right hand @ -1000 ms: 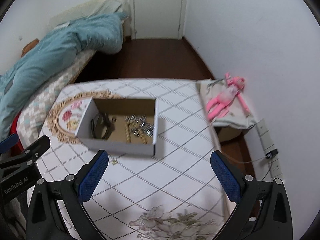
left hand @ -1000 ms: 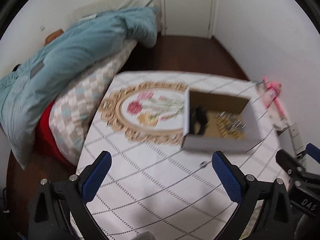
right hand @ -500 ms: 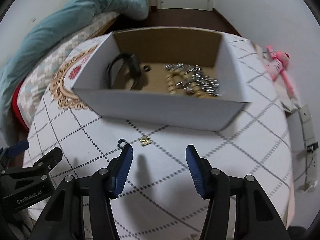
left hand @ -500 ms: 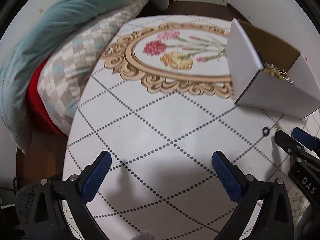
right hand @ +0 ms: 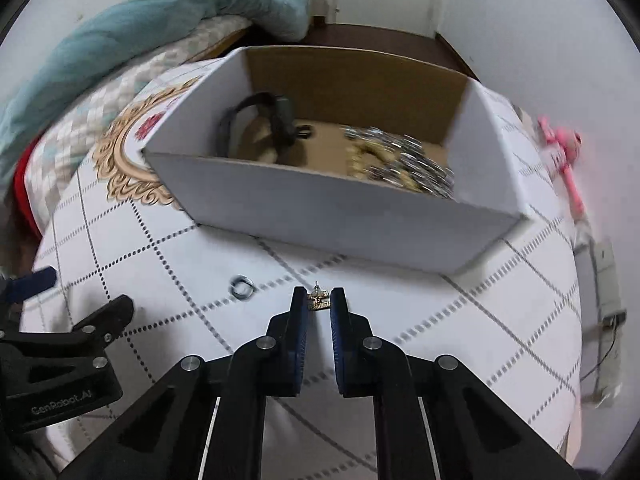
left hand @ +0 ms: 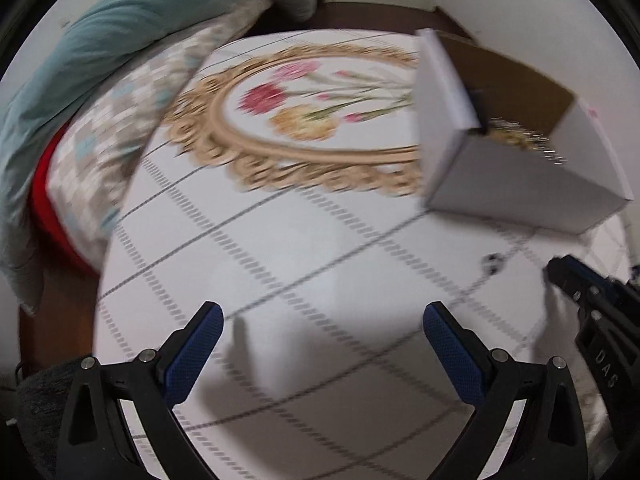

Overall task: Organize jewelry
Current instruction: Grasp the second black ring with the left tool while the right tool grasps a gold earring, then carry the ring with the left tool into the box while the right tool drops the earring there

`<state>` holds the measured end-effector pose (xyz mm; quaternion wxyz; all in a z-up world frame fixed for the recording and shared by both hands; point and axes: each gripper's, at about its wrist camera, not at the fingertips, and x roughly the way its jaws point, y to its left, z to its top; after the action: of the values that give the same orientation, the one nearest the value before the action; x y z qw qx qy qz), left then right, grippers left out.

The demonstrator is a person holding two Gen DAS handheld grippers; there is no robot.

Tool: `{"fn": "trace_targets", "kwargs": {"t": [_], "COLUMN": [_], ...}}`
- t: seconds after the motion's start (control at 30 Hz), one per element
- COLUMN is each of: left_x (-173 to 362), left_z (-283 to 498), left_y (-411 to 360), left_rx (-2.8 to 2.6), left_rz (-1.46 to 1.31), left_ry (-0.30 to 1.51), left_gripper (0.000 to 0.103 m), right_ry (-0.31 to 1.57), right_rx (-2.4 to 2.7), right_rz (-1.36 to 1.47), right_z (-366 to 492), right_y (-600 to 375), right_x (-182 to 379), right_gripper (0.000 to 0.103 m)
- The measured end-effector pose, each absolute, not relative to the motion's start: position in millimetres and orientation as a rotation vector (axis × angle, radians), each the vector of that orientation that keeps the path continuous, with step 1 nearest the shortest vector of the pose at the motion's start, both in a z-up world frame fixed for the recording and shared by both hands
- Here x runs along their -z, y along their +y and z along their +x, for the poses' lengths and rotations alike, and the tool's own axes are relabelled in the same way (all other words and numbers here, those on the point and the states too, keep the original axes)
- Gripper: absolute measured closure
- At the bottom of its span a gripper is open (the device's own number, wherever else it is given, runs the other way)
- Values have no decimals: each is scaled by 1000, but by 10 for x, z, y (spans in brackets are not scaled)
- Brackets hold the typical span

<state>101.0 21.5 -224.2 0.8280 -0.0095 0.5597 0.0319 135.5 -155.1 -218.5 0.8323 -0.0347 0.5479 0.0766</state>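
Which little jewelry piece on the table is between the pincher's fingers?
The small gold charm. It sits between the right gripper fingertips, which have nearly closed on it. The silver ring lies off to its left, untouched on the tablecloth.

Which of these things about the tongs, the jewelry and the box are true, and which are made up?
1. The right tongs are closed around a small gold charm. True.
2. The left tongs are holding a necklace. False: they are wide open and hold nothing.
3. A small ring lies on the tablecloth, outside the box. True.
4. The box is empty. False: it holds a black band and a pile of chains.
5. The pink toy is inside the box. False: it lies beyond the table's far right edge.
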Motion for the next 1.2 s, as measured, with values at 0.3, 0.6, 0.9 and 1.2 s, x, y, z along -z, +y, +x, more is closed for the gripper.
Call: {"fn": "trace_targets", "kwargs": {"t": [0.3,0.6,0.9,1.2], "left_x": [2225,2226,1924,1008], "left_z": [1156,1192,1111,1493], "left_y": [-511,-693,-597,-483], "left_rx": [73,131,169,289], "left_rz": [60,115,50,-69], "left_ry": [1146,1123,1081,1026], "left_gripper": [24,93,93,93], "right_ry": [1172,1156,1127,1036], "right_rx": [-21,0,-38,-162], "right_rz": [28,42,59,150], "right_z": [1215,1211,1148,1453], "right_y": [-2250,-2364,-2298,-2246], "right_x": [2054,2003,1802,1036], "right_gripper": [91,91,91,91]}}
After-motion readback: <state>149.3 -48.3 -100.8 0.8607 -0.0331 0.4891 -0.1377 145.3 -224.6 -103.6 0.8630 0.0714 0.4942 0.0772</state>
